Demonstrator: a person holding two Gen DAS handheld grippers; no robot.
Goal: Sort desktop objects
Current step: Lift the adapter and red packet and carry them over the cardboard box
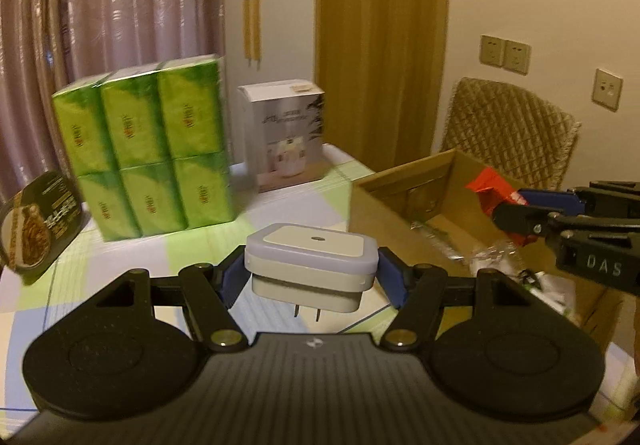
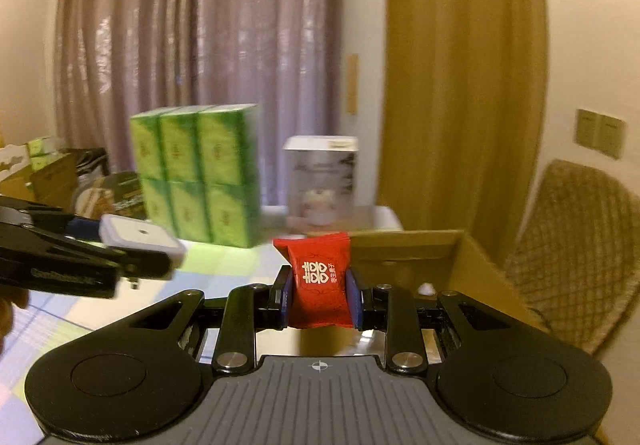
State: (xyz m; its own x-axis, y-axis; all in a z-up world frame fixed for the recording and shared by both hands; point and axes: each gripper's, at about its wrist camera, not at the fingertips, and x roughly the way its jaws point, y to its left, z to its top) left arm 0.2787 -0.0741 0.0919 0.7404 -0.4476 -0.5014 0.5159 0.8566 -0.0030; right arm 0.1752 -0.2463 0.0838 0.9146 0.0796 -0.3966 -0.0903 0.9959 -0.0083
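My left gripper (image 1: 311,277) is shut on a white square plug-in night light (image 1: 312,265), held above the table with its two prongs pointing down. The same light (image 2: 138,239) shows at the left of the right wrist view. My right gripper (image 2: 319,297) is shut on a red candy packet (image 2: 318,279) with white characters, lifted in front of the open cardboard box (image 2: 404,253). In the left wrist view that gripper (image 1: 516,221) comes in from the right over the box (image 1: 400,197), the red packet (image 1: 490,189) in its jaws.
A green multi-pack of tissues (image 1: 144,153) and a white product carton (image 1: 286,137) stand at the back of the checked tablecloth (image 1: 100,273). A dark food package (image 1: 38,221) leans at the left. The box holds clear wrappers (image 1: 492,257). A quilted chair (image 1: 512,129) stands behind it.
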